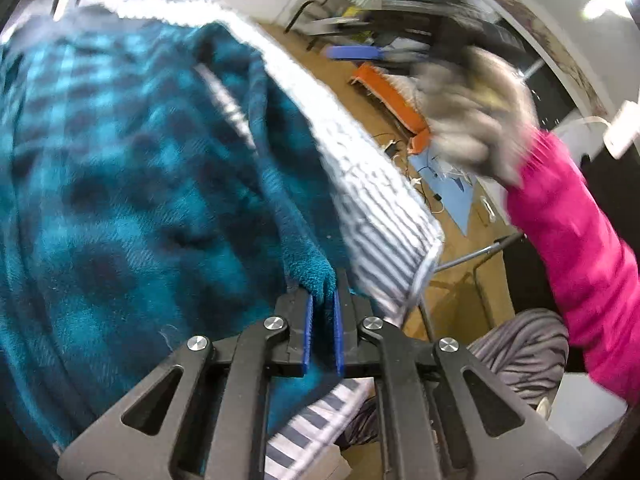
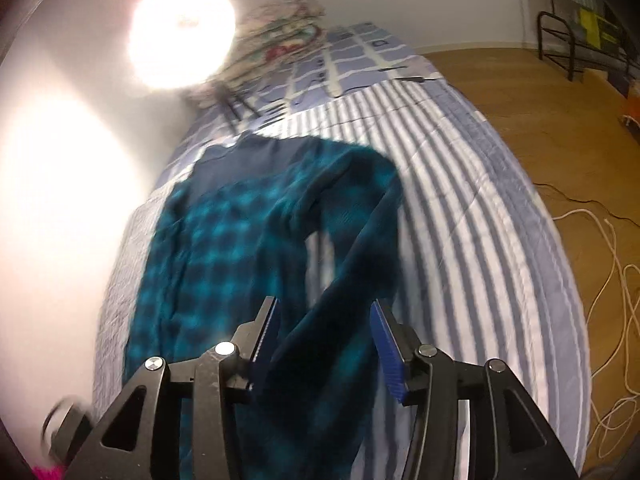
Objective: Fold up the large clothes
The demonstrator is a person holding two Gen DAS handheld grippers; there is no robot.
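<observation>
A teal and dark plaid fleece garment lies spread lengthwise on the striped bed cover. In the left wrist view the same garment fills the left half. My left gripper is shut on a fold of its teal edge. My right gripper is open, jaws wide apart, hovering just above a dark strip of the garment that runs between them. The person's gloved right hand and pink sleeve show at the right of the left wrist view, blurred.
The bed stands against a white wall on the left. A patterned pillow and a checked sheet lie at its far end. Wooden floor with white cables lies on the right. Cluttered shelves and an orange object stand beyond.
</observation>
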